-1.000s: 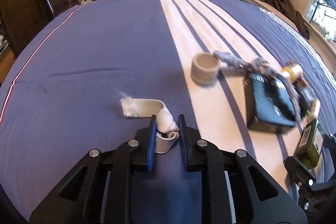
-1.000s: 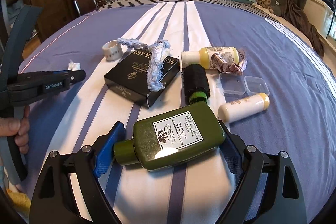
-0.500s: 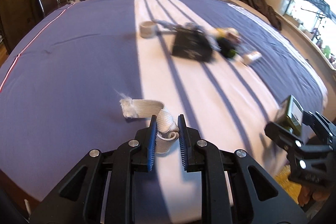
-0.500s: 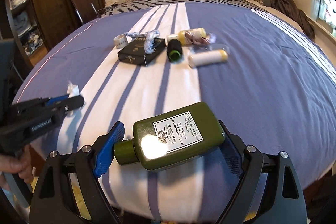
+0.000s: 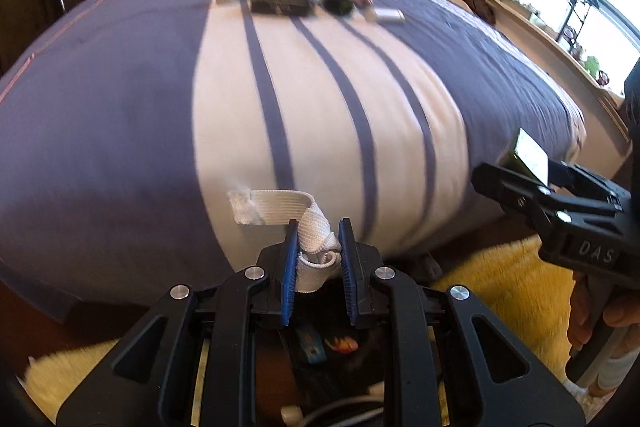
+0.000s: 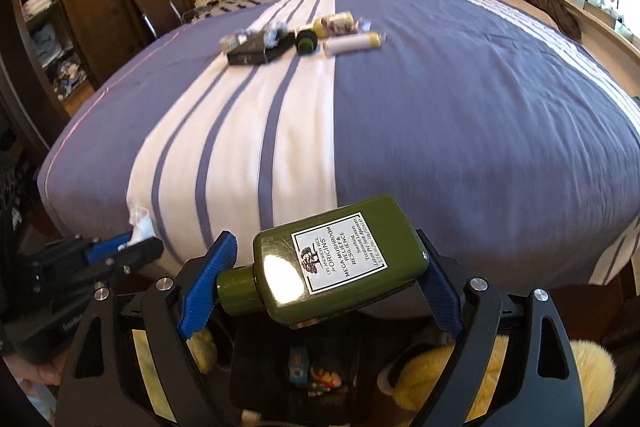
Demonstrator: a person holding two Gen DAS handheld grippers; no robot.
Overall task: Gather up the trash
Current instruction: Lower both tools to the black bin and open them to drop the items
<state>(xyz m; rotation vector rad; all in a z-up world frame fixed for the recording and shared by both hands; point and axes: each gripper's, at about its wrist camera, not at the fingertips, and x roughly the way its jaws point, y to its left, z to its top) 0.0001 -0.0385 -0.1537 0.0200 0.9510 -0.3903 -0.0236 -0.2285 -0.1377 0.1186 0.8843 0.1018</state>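
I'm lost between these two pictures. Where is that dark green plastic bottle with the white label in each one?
Left wrist view: far right edge, the dark green plastic bottle shows only as a sliver, clamped in the right gripper.
Right wrist view: bottom centre, the bottle lies crosswise between the blue pads.
Shared landmark: the black flat box far up the striped bedspread.

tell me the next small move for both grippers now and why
Probably lower both over the dark open bag on the yellow rug and let go. The left gripper pinches the white woven elastic band, the right gripper clamps the flat olive-green plastic bottle, and both are past the foot of the striped bed.
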